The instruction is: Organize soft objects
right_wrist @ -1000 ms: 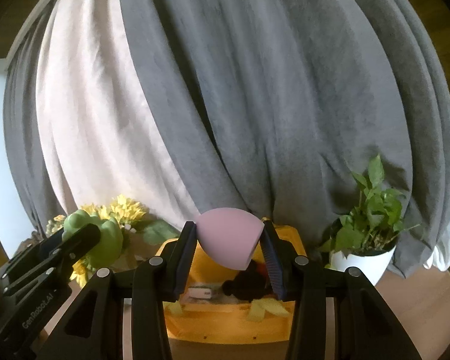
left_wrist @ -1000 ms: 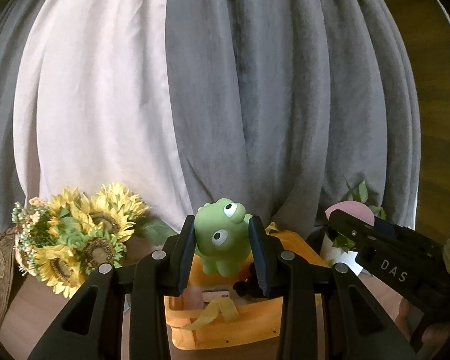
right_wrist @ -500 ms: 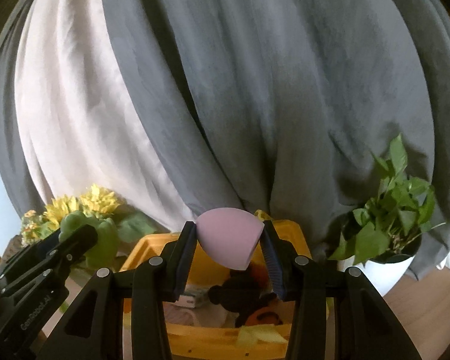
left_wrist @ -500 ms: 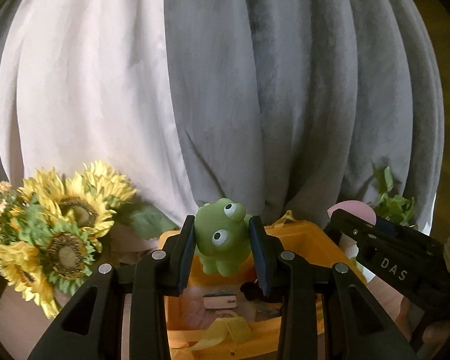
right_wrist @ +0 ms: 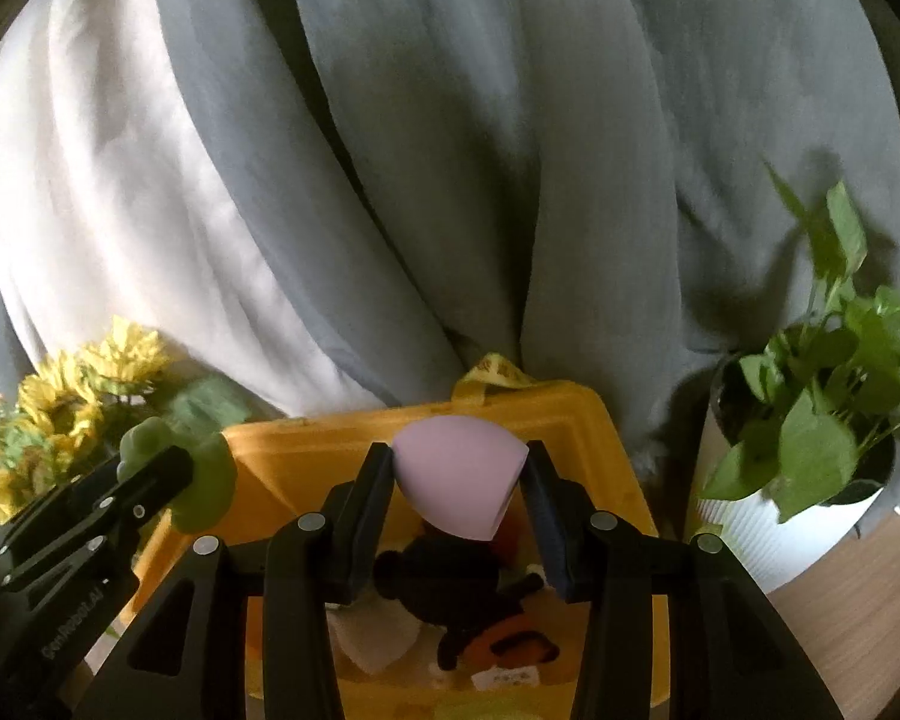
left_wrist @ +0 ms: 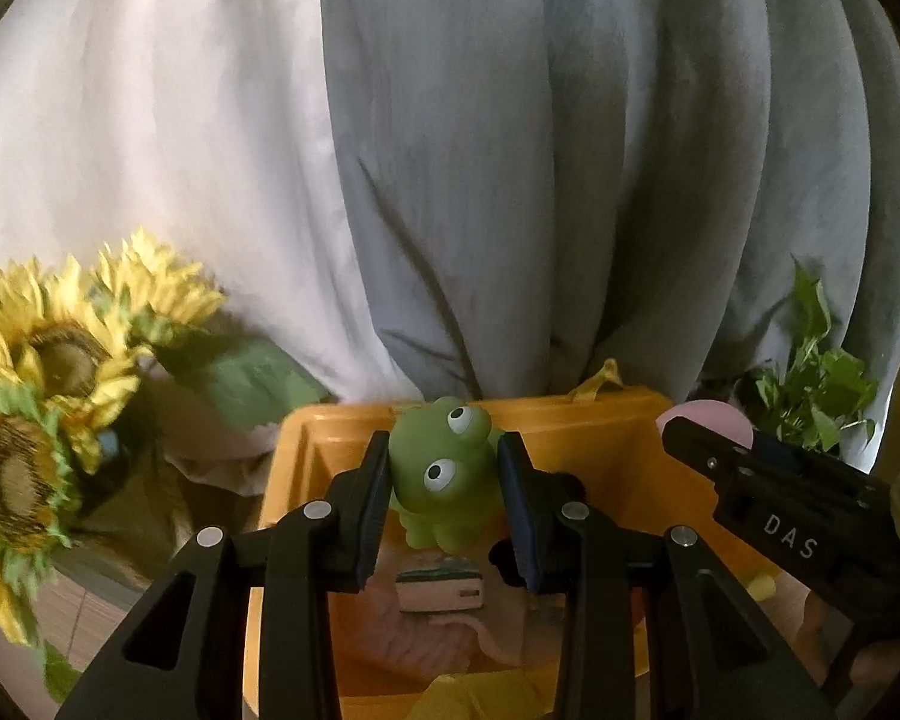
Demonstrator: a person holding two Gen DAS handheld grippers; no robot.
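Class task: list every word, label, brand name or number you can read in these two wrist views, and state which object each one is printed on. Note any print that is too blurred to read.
"DAS": white letters on the black right gripper, which clamps a pink egg-shaped sponge.
"GenRobot.AI": faint letters on the black left gripper, which clamps a green rubber frog toy; partly blurred.
Yellow fabric tag behind the yellow plastic bin: print unreadable.
Small white label in the bin: unreadable.

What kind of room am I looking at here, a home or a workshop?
Most likely a home room. Long grey and white curtains hang behind, a potted plant and sunflowers stand on a wooden surface, and a yellow bin holds soft toys.
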